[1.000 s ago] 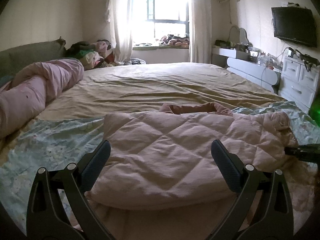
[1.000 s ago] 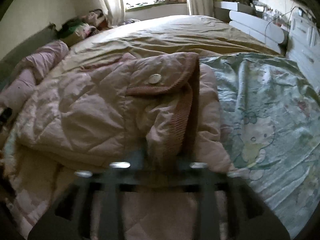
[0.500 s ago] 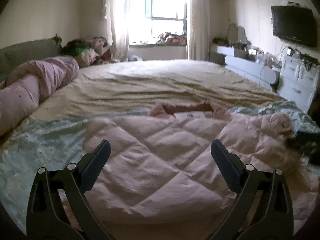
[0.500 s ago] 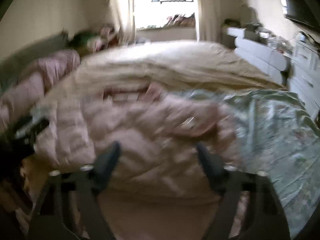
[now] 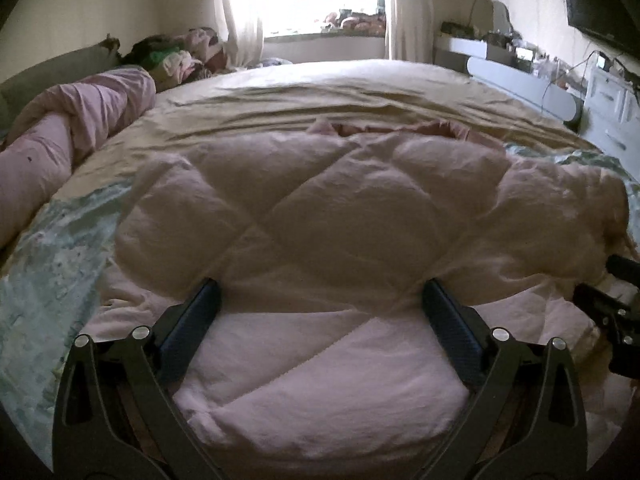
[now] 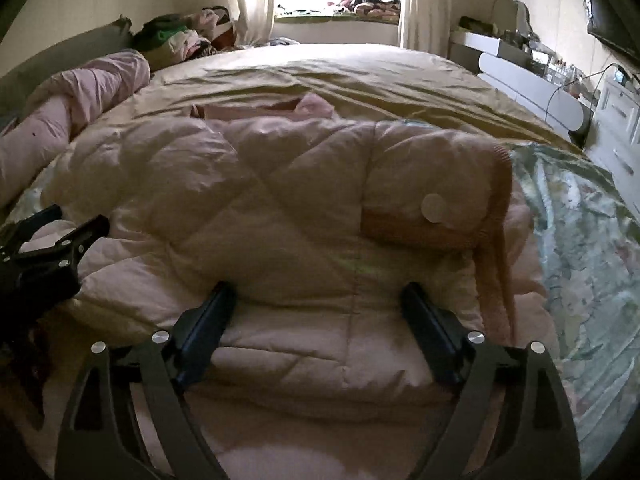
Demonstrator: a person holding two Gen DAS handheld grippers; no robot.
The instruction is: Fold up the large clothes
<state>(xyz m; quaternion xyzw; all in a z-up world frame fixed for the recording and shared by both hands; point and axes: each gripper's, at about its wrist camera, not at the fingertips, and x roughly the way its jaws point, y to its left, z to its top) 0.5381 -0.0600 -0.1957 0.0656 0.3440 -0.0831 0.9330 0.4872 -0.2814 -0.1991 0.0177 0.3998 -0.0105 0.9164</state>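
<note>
A pink quilted jacket (image 5: 340,208) lies folded on the bed, its collar (image 5: 392,128) at the far side. My left gripper (image 5: 320,300) stands wide open low over the near edge, fingertips against the puffy upper fold and nothing pinched. My right gripper (image 6: 318,294) has its jaws opening; jacket fabric lies between them, but the pads do not press it. A sleeve with a ribbed cuff and round button (image 6: 434,208) rests on the jacket's right part. Each gripper shows in the other's view: the right gripper (image 5: 612,296) and the left gripper (image 6: 52,240).
Under the jacket lie a pale green printed blanket (image 6: 580,240) and a beige bedsheet (image 5: 360,92). A rolled pink duvet (image 5: 72,120) runs along the left side. Clothes pile (image 6: 180,40) sits by the window. White drawers (image 5: 612,108) stand at the right.
Both grippers have sunk closer to the jacket. The right gripper has let go of the ribbed sleeve edge and opened; the sleeve now lies on the jacket.
</note>
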